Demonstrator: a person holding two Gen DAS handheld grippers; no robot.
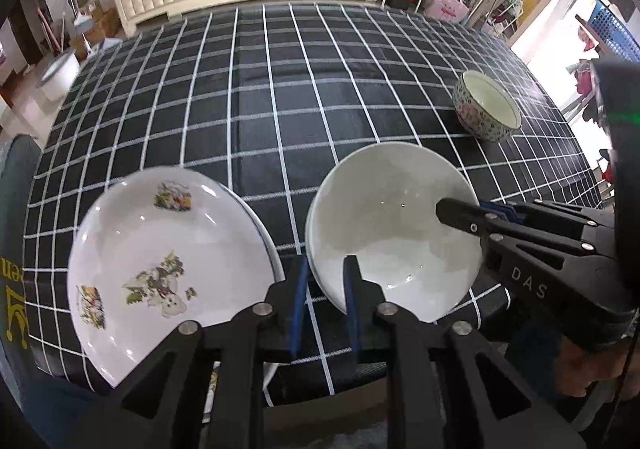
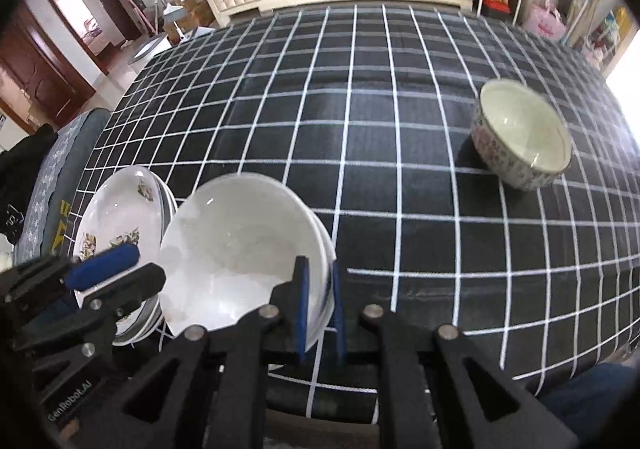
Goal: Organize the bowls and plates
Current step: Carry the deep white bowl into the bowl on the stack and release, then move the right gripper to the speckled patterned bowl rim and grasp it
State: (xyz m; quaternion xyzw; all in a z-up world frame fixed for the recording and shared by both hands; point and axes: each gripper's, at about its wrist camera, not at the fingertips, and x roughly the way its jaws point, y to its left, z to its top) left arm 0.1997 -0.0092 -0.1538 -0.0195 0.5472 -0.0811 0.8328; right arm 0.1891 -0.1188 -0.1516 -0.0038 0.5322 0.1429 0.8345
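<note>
I see the white bowl [image 1: 394, 233] sitting at the near edge of the counter [image 1: 304, 97], stacked on another white bowl whose rim shows beneath it. My left tool [image 1: 325, 281] straddles its rim at 7 o'clock, one blue pad inside, one outside; pads look close on the rim but I cannot tell whether they press it. My right tool [image 2: 319, 289] straddles the same bowl's [image 2: 240, 249] rim at 4 o'clock, again too close to call, gripped or slack. The flowered plate [image 1: 168, 253] lies just beside the bowl at 9 o'clock, on top of other plates. The patterned bowl [image 2: 522, 133] stands alone, well apart at 2 o'clock on the checked cloth. A hand [image 1: 588, 373] shows under the right tool.
</note>
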